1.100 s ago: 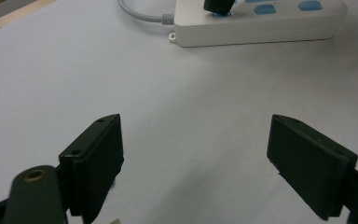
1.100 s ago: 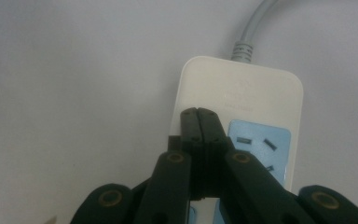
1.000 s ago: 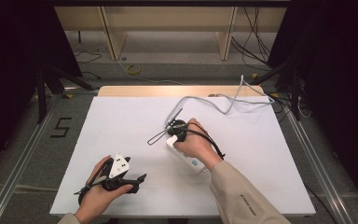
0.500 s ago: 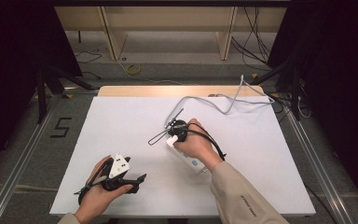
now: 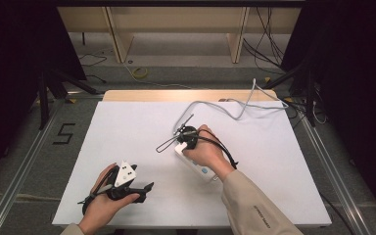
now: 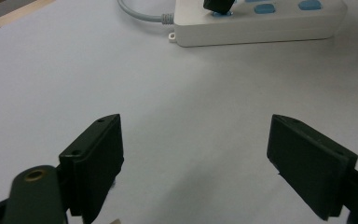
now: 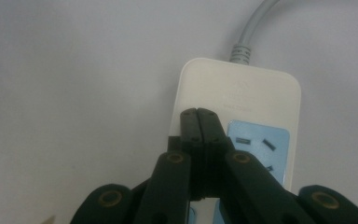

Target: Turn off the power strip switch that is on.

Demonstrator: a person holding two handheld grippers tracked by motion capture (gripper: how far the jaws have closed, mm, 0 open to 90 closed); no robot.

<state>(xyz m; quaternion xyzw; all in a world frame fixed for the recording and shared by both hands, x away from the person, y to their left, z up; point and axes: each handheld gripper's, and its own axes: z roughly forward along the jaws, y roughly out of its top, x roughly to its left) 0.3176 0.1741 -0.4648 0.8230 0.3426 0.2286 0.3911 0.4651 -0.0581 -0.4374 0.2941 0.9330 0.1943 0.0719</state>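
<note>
Right gripper view puts my right gripper (image 7: 198,113) directly over the power strip (image 7: 261,100), jaws pressed together, apparently on a dark plug whose outline I can't make out, just beside a blue socket (image 7: 256,147). I judge the strip light, rigid and slick, so it may slide or lift when pulled; its long sides are the place to pin it. My left gripper (image 6: 196,154) is released, jaws wide, well apart from the strip (image 6: 261,23) at mid-table (image 5: 127,122).
</note>
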